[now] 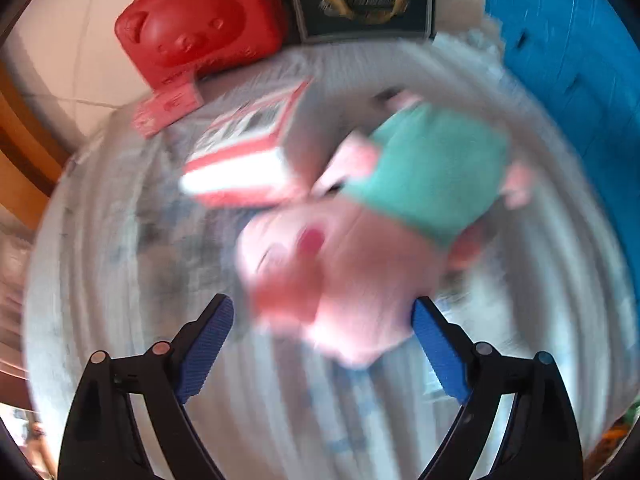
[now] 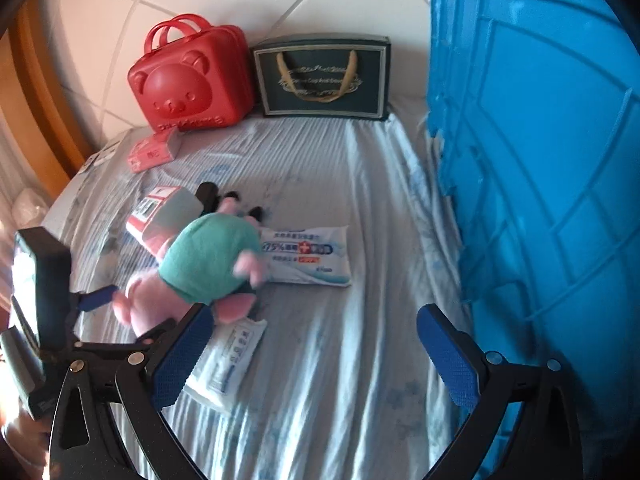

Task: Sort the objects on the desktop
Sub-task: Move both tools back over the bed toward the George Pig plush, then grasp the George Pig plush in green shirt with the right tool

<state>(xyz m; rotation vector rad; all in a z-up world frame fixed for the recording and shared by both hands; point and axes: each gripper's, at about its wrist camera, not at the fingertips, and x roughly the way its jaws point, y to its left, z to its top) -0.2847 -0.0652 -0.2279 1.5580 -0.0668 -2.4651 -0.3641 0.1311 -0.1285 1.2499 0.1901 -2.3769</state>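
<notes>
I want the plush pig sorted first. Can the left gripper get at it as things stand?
Probably yes. The left gripper is open with its pads on either side of the plush pig, and nothing lies between them. The red and white box leans against the pig's far side only.

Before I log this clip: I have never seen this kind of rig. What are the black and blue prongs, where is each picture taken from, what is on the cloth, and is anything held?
No robot here: a person holds a two-finger gripper in each hand, each with a camera looking along its fingers. The blurred picture is from the left gripper, open around a pink plush toy without clamping it. The sharper one is from the right gripper, open and empty. On the cloth lie a red-and-white box, wipes packs, a red bear case, a dark gift bag and a blue crate.
</notes>
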